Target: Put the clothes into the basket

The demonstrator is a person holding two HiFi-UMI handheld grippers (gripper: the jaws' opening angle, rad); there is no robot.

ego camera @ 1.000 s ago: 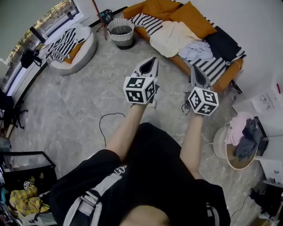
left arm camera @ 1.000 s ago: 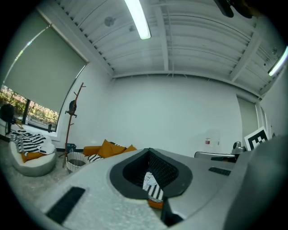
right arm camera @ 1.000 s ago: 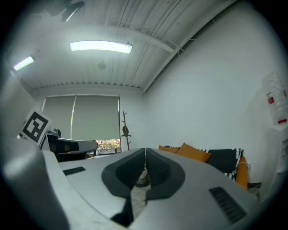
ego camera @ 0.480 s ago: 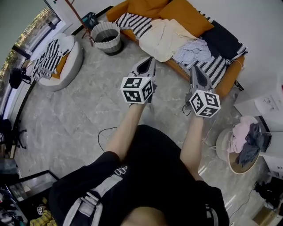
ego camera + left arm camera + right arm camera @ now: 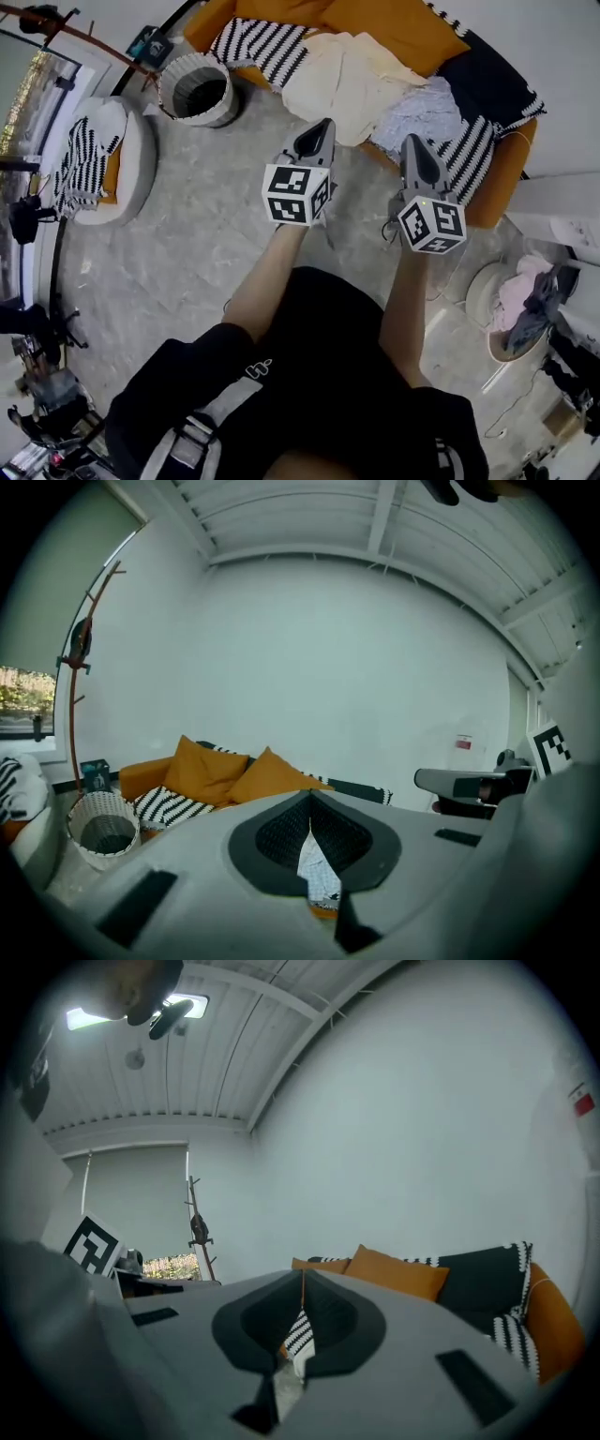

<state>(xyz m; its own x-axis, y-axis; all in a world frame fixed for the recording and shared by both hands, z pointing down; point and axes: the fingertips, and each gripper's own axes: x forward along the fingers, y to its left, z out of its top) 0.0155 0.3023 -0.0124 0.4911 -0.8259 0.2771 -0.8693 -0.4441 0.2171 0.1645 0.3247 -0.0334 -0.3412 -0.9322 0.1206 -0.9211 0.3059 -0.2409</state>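
1. Lying in a loose heap on the orange sofa (image 5: 499,184), the clothes comprise a cream garment (image 5: 342,80), a black-and-white striped garment (image 5: 262,45) and a pale speckled garment (image 5: 422,108).
2. A white woven basket (image 5: 197,89) stands upright on the grey floor (image 5: 187,244), just beside the sofa's end.
3. Left gripper (image 5: 322,129): fingers pressed together, gripping nothing.
4. Right gripper (image 5: 413,142): fingers pressed together, gripping nothing.
5. Both grippers point toward the sofa, well apart from the basket.
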